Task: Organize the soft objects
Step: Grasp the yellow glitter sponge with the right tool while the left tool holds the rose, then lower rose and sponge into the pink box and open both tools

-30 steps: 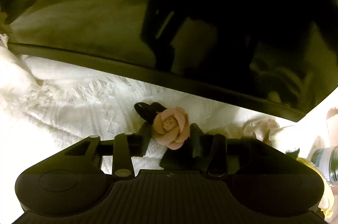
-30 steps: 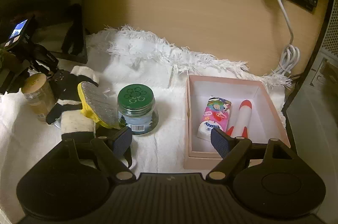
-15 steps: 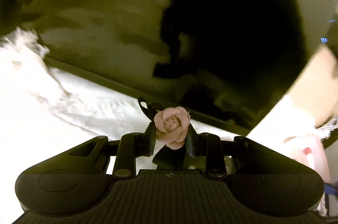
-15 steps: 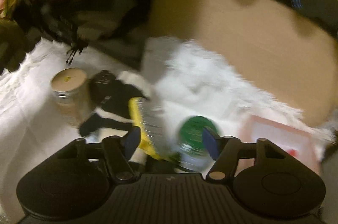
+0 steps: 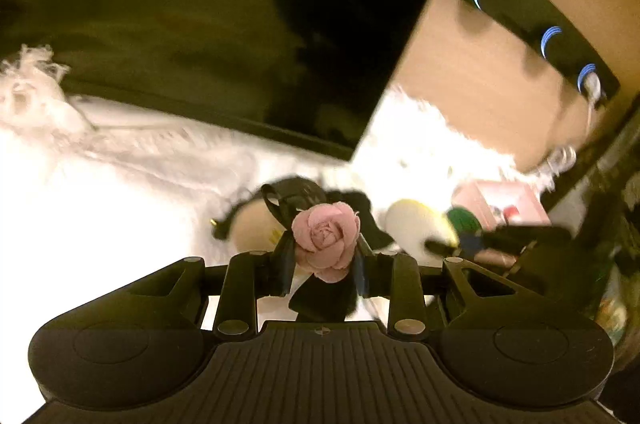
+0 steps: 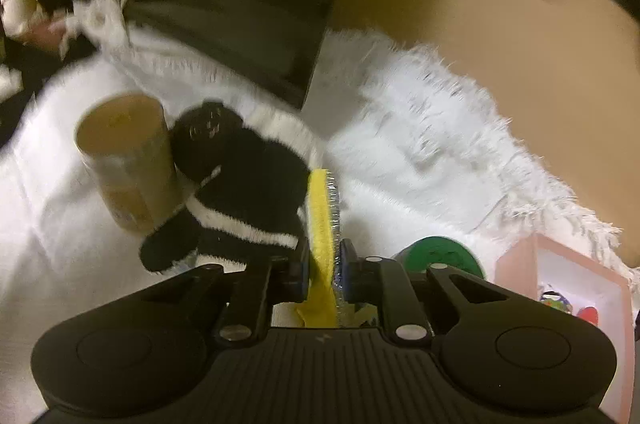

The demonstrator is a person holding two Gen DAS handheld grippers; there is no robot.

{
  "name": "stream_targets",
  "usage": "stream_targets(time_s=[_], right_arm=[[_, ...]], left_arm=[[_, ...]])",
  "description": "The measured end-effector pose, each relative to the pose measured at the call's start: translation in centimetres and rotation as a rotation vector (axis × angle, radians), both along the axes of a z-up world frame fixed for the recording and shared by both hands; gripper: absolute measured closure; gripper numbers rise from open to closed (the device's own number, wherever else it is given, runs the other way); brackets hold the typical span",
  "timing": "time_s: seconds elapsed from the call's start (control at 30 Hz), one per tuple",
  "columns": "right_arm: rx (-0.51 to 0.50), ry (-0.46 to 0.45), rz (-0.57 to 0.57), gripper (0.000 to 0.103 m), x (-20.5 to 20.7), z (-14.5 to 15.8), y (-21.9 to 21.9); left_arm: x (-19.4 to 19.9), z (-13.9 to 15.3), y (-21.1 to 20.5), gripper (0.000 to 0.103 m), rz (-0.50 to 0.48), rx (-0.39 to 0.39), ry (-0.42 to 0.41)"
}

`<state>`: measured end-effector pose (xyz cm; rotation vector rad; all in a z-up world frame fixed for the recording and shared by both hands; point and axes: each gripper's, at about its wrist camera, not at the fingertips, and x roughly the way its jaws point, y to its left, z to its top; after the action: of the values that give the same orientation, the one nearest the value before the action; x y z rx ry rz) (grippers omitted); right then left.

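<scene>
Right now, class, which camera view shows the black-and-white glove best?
The right wrist view: the black-and-white glove lies large and central, stripes clear, beside the tan jar. In the left wrist view it is a blurred dark shape, mostly hidden behind the pink rose.

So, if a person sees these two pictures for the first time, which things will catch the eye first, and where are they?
In the left wrist view, the pink fabric rose with black ribbon stands out, pinched in the left gripper at picture centre. In the right wrist view, the right gripper is closed on a thin yellow sponge with a silver scouring face, beside a black-and-white fuzzy sock that leans on a tan-lidded jar over the white fringed cloth.
</scene>
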<state>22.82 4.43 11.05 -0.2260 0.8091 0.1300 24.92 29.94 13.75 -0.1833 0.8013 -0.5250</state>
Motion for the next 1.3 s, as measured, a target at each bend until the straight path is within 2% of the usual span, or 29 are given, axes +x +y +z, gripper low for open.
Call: stream_targets(time_s=[0.23, 0.43, 0.6, 0.77, 0.9, 1.03, 1.23, 1.3], right_arm=[[0.115, -0.101, -0.024, 0.089, -4.0, 5.7, -4.0], [0.179, -0.194, -0.092, 0.089, -7.7, 10.0, -9.3], [0.167, -0.262, -0.183, 0.089, -10.0, 11.9, -13.7], [0.179, -0.304, -0.277, 0.089, -11.8, 13.0, -17.7], [0.17, -0.329, -0.343, 0.089, -13.2, 13.0, -20.1], [0.132, -0.329, -0.38, 0.089, -14.7, 11.9, -21.2], [0.089, -0.268, -0.416, 0.089, -16.4, 8.8, -22.4], [0.086, -0.242, -0.433, 0.089, -16.8, 7.8, -23.0]], left_arm=[[-1.0, -0.1, -2.9, 0.07, -0.06, 0.0, 0.033], [-1.6, 0.7, -7.8, 0.07, -0.136, -0.026, 0.009], [-2.3, 2.3, -11.6, 0.07, -0.203, -0.044, -0.022], [-2.4, 3.1, -16.5, 0.07, -0.287, -0.097, -0.028], [-2.1, 3.1, -21.0, 0.07, -0.35, -0.137, -0.015], [-1.5, 2.7, -26.1, 0.07, -0.413, -0.172, 0.033], [0.0, 0.0, -34.0, 0.065, -0.465, -0.199, 0.095], [0.7, -1.2, -36.0, 0.064, -0.455, -0.156, 0.101]])
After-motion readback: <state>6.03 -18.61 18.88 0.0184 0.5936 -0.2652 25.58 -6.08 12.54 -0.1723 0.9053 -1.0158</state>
